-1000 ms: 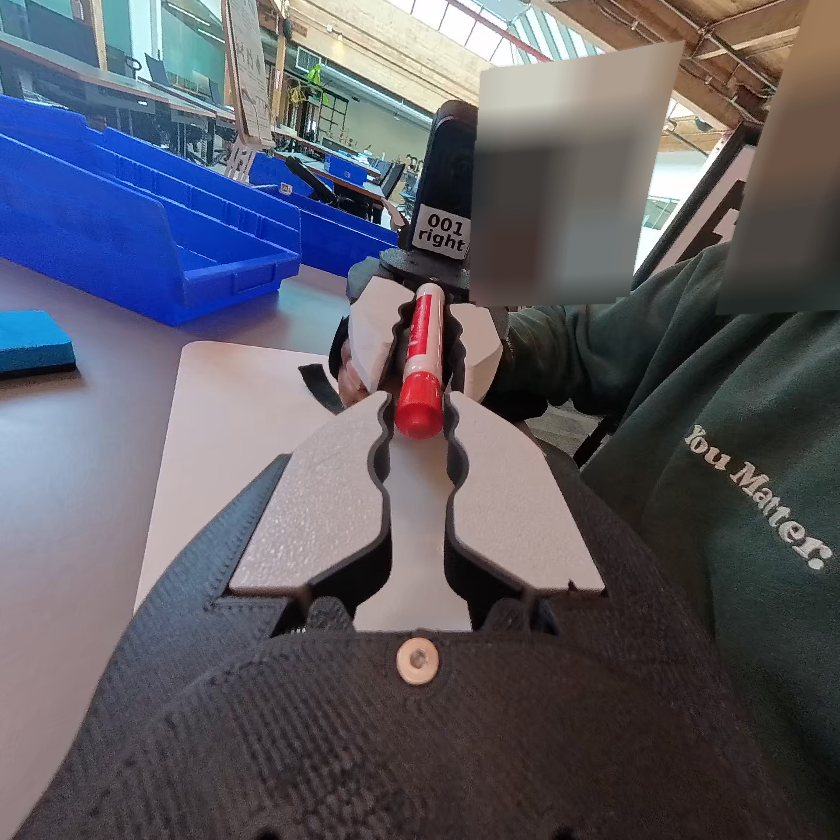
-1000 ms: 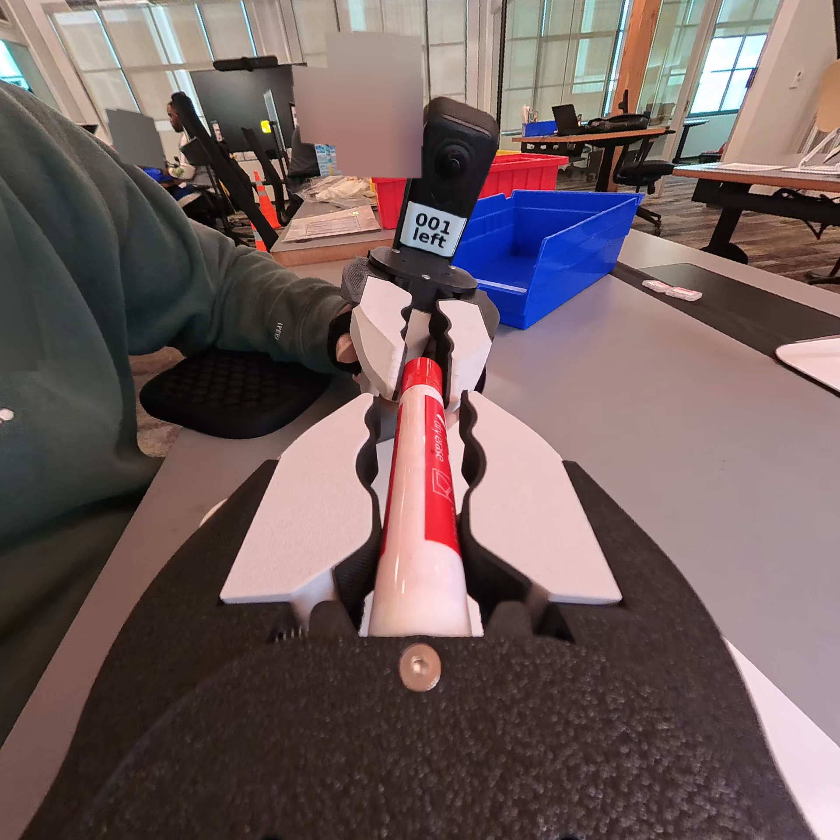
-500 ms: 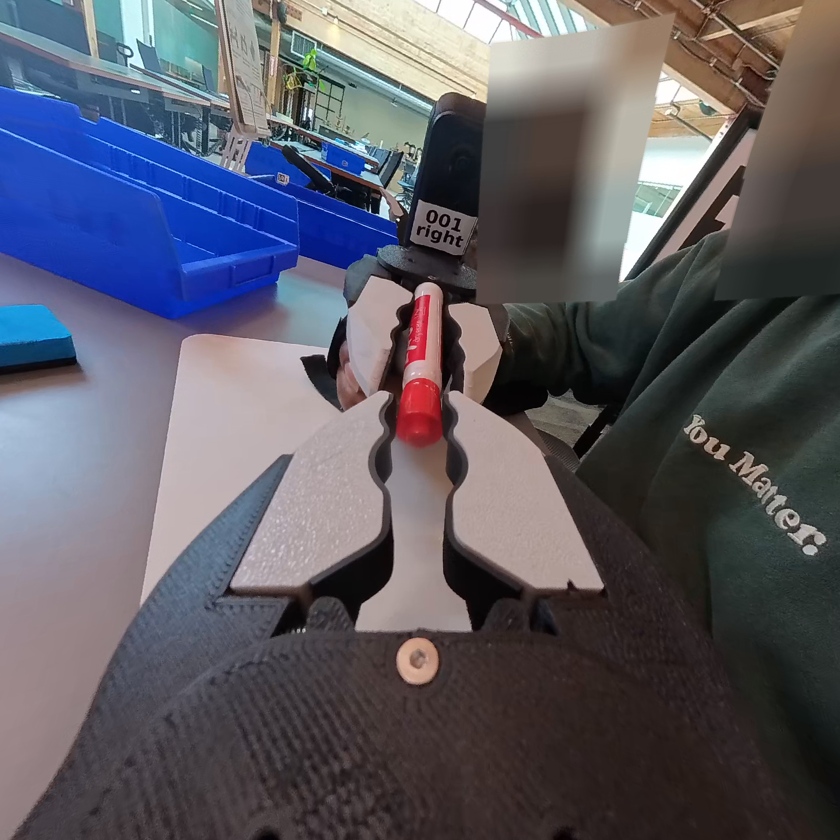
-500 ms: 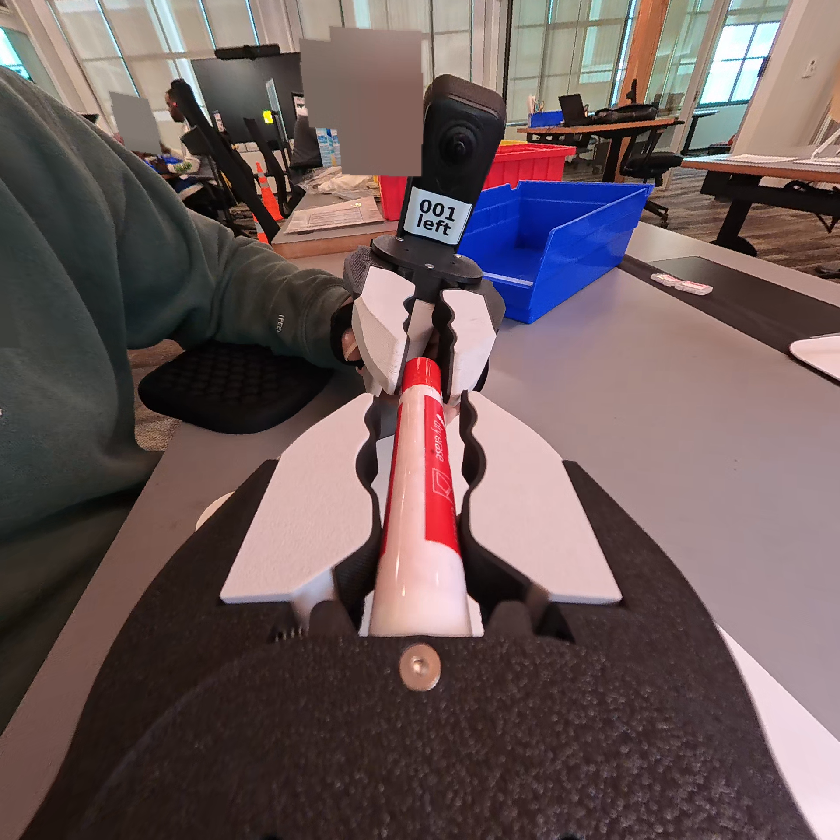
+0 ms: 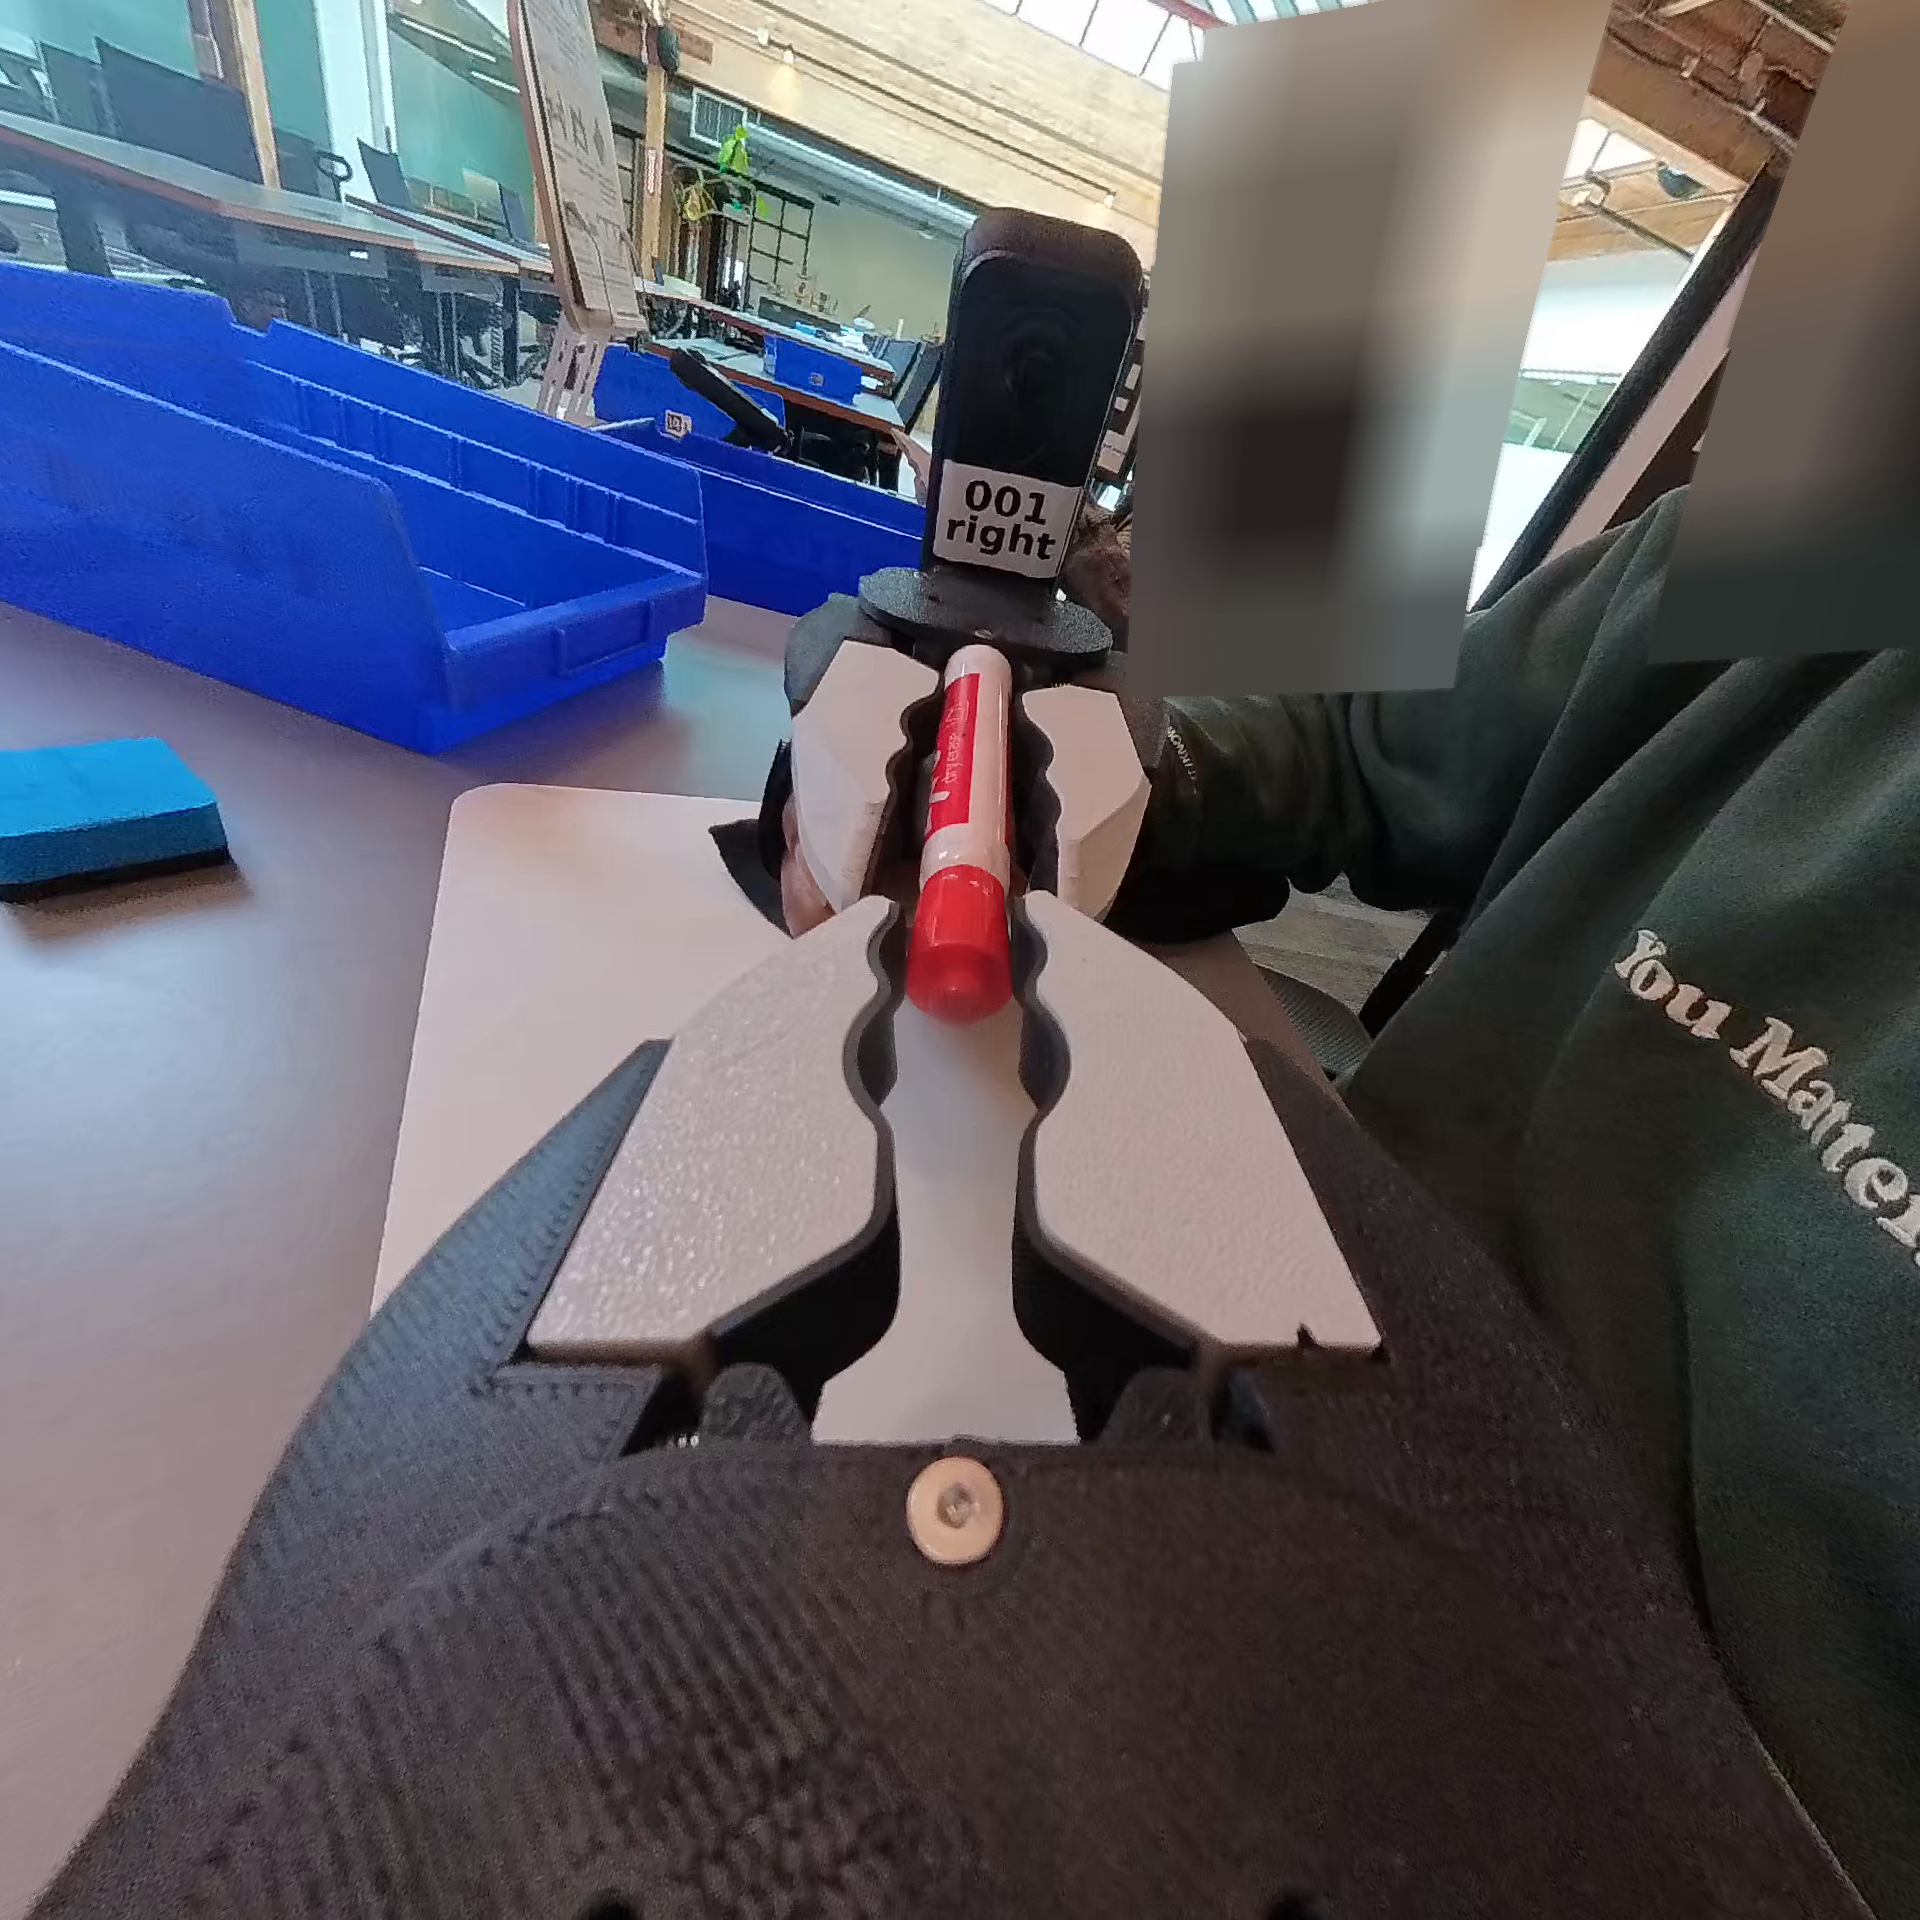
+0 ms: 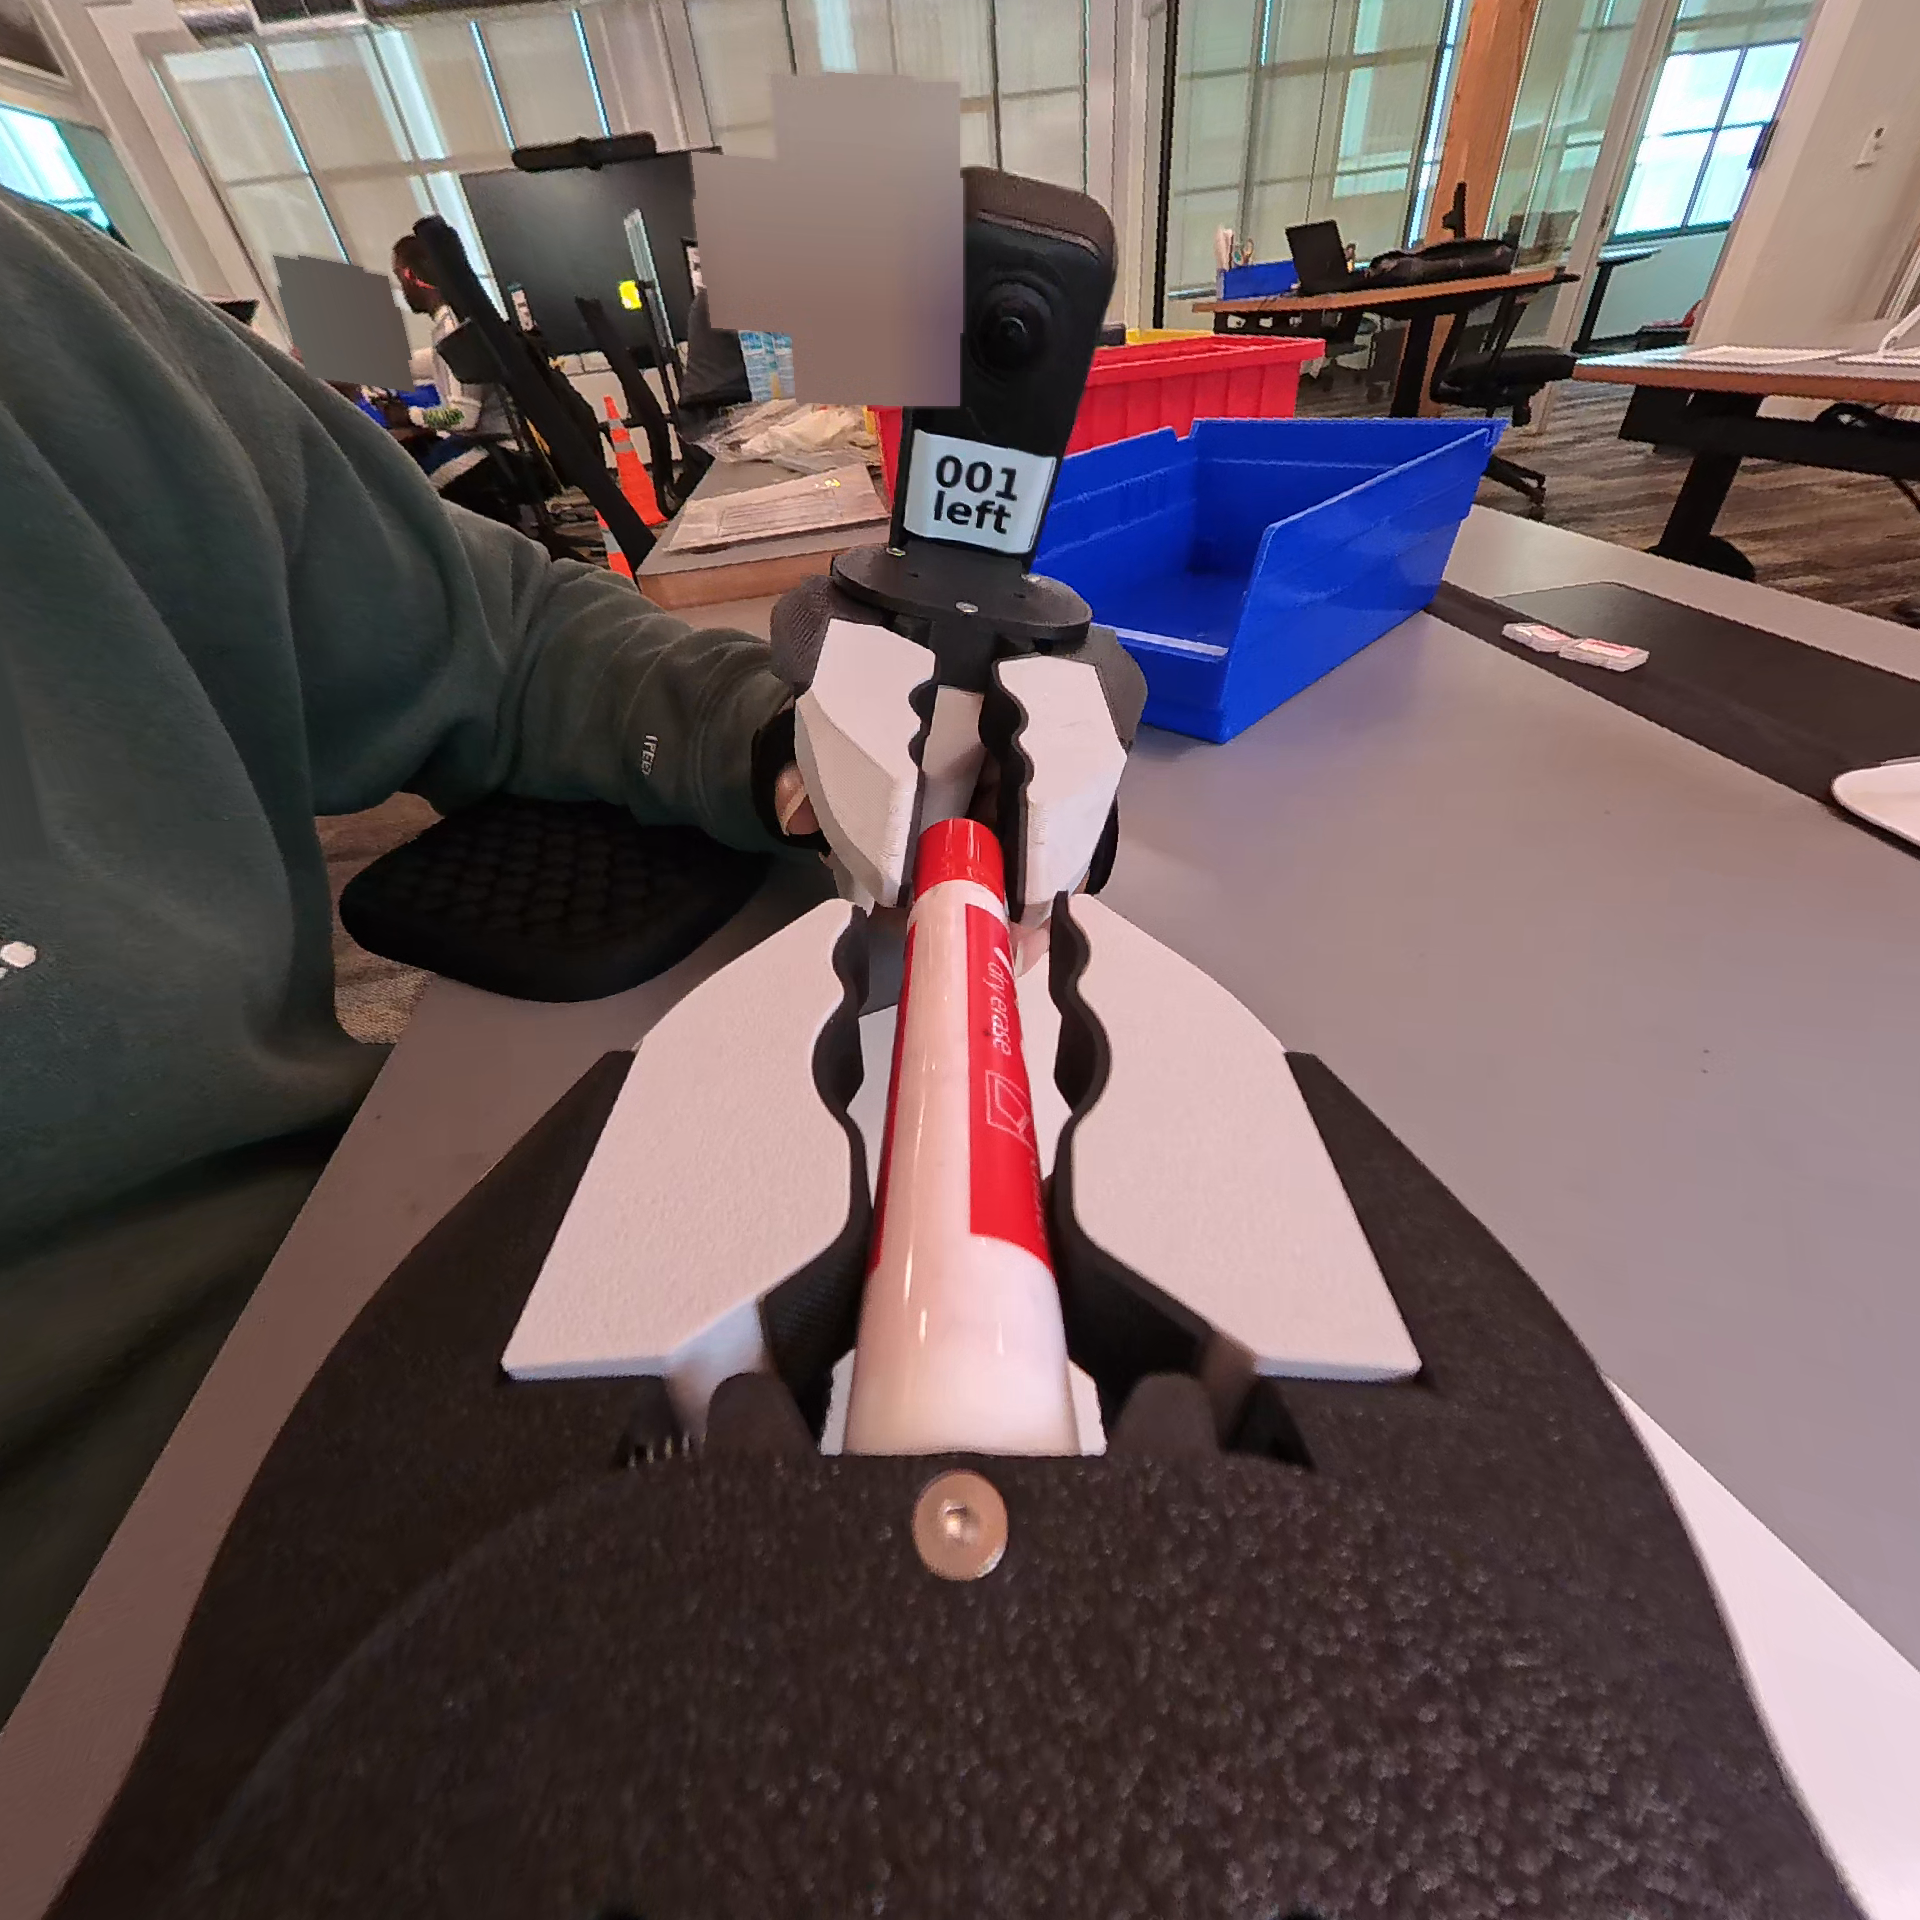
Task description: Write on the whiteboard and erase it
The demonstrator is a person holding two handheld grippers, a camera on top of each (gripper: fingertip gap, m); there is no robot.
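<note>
Left gripper [image 5: 954, 914], jaws apart, has slid further around the red cap [image 5: 958, 954] of the marker [image 6: 961, 1195] my right gripper [image 6: 961, 925] clamps, ready for uncapping.

Eraser [image 5: 99, 821] cut by left edge; whiteboard [image 5: 582, 935] partly behind left tool [image 5: 951, 977]

Blue bin [image 5: 343, 582] beyond bare whiteboard [image 5: 582, 935]

Glossy plastic marker [image 6: 961, 1174]; matt, grainy jaws.
</note>
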